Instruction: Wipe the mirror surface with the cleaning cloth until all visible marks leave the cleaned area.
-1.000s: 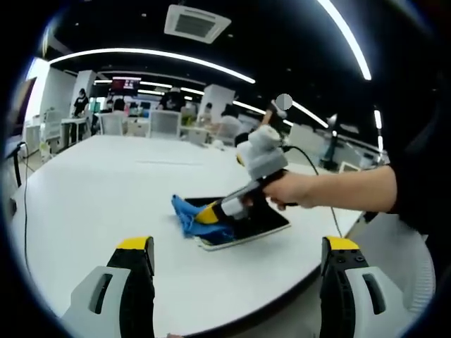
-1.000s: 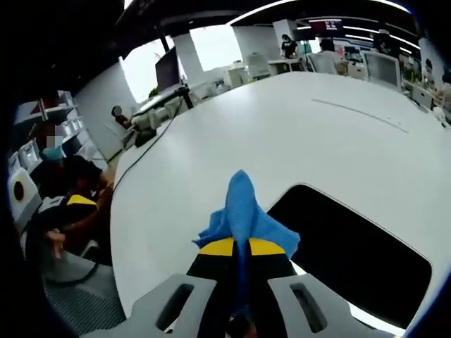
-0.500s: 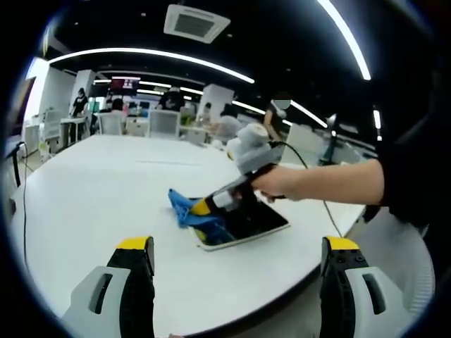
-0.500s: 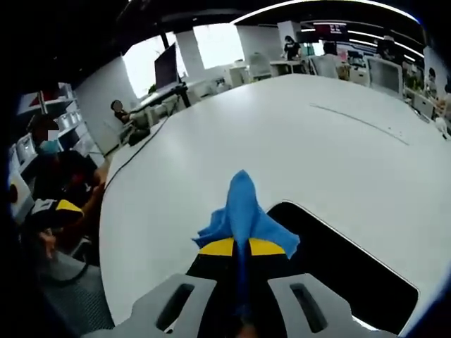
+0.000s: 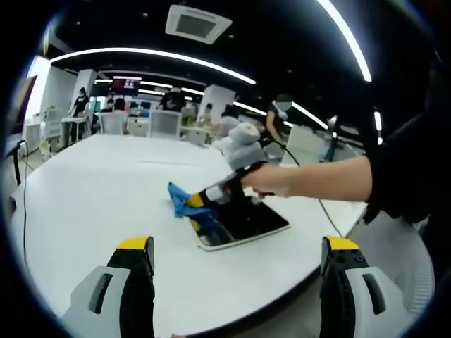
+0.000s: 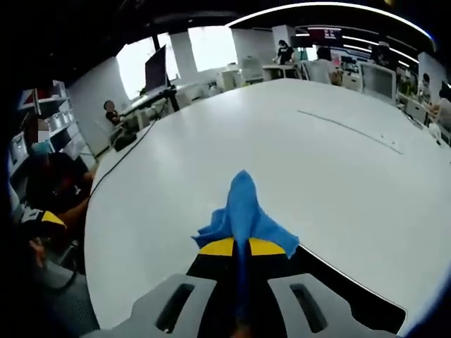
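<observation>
The mirror point(image 5: 239, 222) lies flat on the white tabletop point(image 5: 106, 204), a dark rectangle with a pale rim, its near corner toward the tabletop's edge. In the right gripper view a strip of its dark glass point(image 6: 345, 282) runs just beside the right claw point(image 6: 241, 246). The blue cloth point(image 5: 184, 202) sits at the mirror's far left corner, partly on the glass and partly on the tabletop beside it. The right claw point(image 5: 199, 199) is pressed together on the cloth, and in the right gripper view the cloth point(image 6: 243, 211) stands up in a point from between the two yellow-tipped jaws. A hand point(image 5: 271, 179) holds that gripper's handle above the mirror, the arm reaching in over the mirror's far side. The left claw point(image 5: 236, 246) hangs well apart from the mirror, over the tabletop's near edge, with its jaws spread wide and nothing between them. Beyond the tabletop, far from the mirror, stand chairs point(image 5: 163, 123) and desks with several people point(image 5: 79, 103) among them, under long ceiling lights point(image 5: 151, 56).
</observation>
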A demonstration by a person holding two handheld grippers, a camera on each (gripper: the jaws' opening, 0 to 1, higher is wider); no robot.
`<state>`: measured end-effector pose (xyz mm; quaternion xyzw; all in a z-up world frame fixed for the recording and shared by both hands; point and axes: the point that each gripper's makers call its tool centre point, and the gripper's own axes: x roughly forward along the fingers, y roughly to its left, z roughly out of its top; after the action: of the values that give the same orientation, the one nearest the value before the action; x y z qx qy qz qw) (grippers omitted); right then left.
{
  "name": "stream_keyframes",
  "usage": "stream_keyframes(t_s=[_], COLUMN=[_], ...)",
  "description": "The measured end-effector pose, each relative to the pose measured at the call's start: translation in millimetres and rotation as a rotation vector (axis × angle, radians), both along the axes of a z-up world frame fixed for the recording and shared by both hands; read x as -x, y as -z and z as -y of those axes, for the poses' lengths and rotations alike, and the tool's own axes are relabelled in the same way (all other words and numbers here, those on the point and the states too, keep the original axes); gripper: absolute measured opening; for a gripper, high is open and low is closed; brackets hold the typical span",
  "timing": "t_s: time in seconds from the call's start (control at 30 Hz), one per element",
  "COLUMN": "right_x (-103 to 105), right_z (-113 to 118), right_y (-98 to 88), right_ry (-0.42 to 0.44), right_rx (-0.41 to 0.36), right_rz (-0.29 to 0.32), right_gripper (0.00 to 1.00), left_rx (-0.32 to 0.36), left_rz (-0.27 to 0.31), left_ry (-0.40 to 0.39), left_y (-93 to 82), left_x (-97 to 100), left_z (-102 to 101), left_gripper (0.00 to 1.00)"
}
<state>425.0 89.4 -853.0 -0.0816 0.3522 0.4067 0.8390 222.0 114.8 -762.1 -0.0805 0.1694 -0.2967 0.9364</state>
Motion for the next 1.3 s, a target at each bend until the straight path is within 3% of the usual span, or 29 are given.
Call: stream_keyframes(t_s=[1.03, 1.3], right_x=[-11.7, -13.5], right_z=[-2.8, 12.6], right_y=[-0.3, -0.5], right_ry=[0.012, 0.028], right_rx=[-0.011, -0.003], right_rz=[0.018, 0.008], right_gripper=[0.0, 0.0], left_rx=[0.008, 0.005], left_rz=[0.001, -0.002], left_ry=[0.006, -0.002], left_y=[-0.5, 0.2], left_x=[0.1, -0.2], left_z=[0.6, -0.9], left_gripper=[0.99, 0.99])
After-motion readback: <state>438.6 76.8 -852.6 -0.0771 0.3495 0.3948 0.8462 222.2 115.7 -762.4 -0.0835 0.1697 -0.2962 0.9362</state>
